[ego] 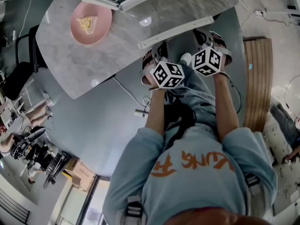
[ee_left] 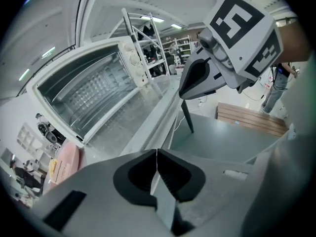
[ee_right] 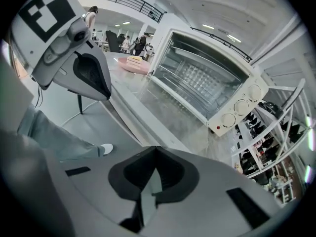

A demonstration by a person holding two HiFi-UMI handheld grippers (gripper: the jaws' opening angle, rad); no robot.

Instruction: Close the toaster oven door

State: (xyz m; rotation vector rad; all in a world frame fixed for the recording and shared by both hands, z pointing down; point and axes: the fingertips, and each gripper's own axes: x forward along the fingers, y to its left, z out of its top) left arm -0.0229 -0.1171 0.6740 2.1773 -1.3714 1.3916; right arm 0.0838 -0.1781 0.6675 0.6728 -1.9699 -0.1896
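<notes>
1. right now the toaster oven (ee_right: 212, 78) sits on the marble table (ego: 70, 64) with its door (ee_right: 170, 107) dropped fully open and lying flat, glass face up, cavity exposed.
2. door handle (ego: 178, 29) is the white bar along the door's outer edge, at the table side nearest the person.
3. left gripper (ee_left: 157, 154): jaws pressed together, nothing between them, tips aimed at the handle and near it; cannot tell if they touch.
4. right gripper (ee_right: 155, 152): jaws also fully together and empty, pointing at the open door from the knob side, close to the handle bar.
5. both grippers are level with each other, side by side just in front of the door's edge, marker cubes facing up toward the head camera.
6. left forearm (ego: 154, 111) and right forearm (ego: 225, 107) are both stretched forward, roughly parallel, elbows close to the body.
7. oven knobs (ee_right: 242, 105) sit in a column on the panel beside the cavity.
8. pink plate (ego: 98, 29) with a piece of food (ego: 86, 23) rests on the table well apart from the door.
9. wooden bench (ego: 257, 78) is on the floor at the person's right.
</notes>
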